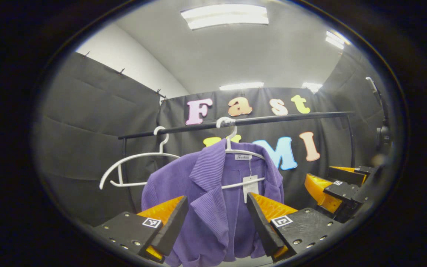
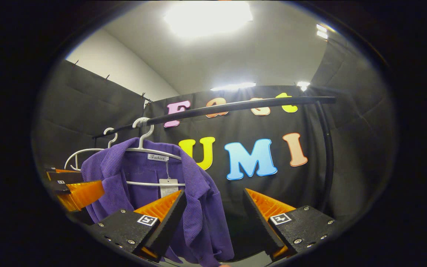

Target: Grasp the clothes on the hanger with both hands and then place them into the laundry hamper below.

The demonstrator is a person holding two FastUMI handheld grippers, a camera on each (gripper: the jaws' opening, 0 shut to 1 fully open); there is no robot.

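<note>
In the left gripper view I see my left gripper (image 1: 217,218) low in the picture. Its two fingers stand wide apart and hold nothing. Between them, farther back, hangs the purple jacket (image 1: 213,193). It is on a white hanger (image 1: 241,152), and the hanger's hook is over a black rail (image 1: 272,118). The jacket hangs straight down, long from top to bottom, with its collar at the top and its open front facing me. A white tag (image 1: 250,187) dangles inside the neck. To the left of the jacket a second white hanger (image 1: 135,163) hangs bare on the same rail. At the right edge I see my right gripper (image 1: 337,187), off to the side of the jacket and not touching it. From here I cannot tell how wide it is open.

In the right gripper view I see my right gripper (image 2: 213,218) low in the picture. Its fingers are spread wide too, with nothing between them. Here the jacket (image 2: 143,185) sits to the left, and the gripper's left finger lies in front of its right half. I cannot tell if they touch. The jacket again hangs straight down from its hanger (image 2: 150,148) on the rail (image 2: 243,105). The tag (image 2: 169,187) shows near the middle of it. The bare hanger (image 2: 83,154) peeks out behind it. My left gripper (image 2: 74,191) shows at the left edge, just beside the jacket's left sleeve. A black post (image 2: 326,155) holds up the right end of the rail.
</note>
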